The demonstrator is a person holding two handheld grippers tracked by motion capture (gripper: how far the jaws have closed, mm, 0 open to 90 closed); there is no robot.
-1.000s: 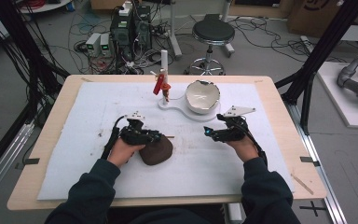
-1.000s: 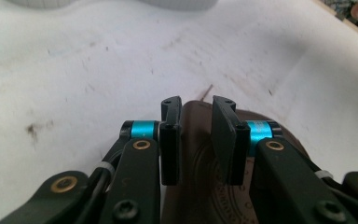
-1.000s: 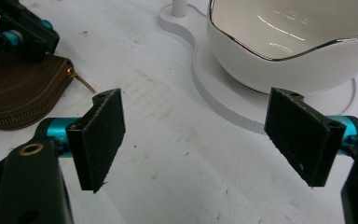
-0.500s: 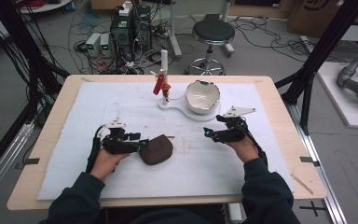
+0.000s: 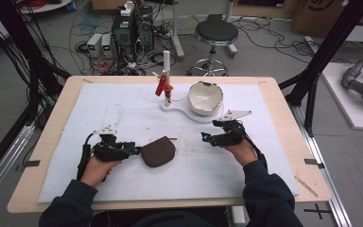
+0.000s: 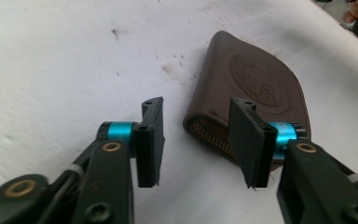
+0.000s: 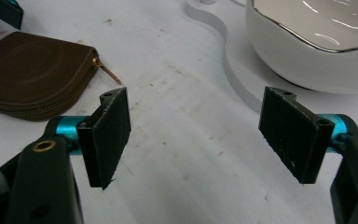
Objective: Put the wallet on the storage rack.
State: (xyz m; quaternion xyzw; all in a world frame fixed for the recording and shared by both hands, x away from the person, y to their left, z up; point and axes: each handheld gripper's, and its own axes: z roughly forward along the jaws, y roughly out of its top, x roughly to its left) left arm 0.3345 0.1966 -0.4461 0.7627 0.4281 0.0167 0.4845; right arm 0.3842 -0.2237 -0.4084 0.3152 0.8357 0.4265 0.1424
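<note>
Pouch (image 5: 158,151) and left gripper (image 5: 133,150) are the story at this moment. A second ago my left gripper sat right over the brown pouch; since then I have drawn it back to the left, and its jaws now stand apart and empty just beside the pouch's near edge. I read that as a release or a re-approach, with the pouch not held by anything, so the grasp is yet to be made.

From the left gripper view, the pouch (image 6: 256,93) lies flat on the white mat (image 5: 123,109), a rounded leather piece with an embossed round seal on top and a brass zipper along its edge. My right jaw pad stands in front of that zipper edge, the left one over bare mat.

My right gripper (image 5: 210,138) hovers well apart from the pouch, jaws wide and holding nothing, near the white bowl (image 7: 317,42). In its view the zipper pull (image 7: 108,72) points toward me.

The pouch lies on the desk (image 5: 288,156) at mid-front, between my two hands.
</note>
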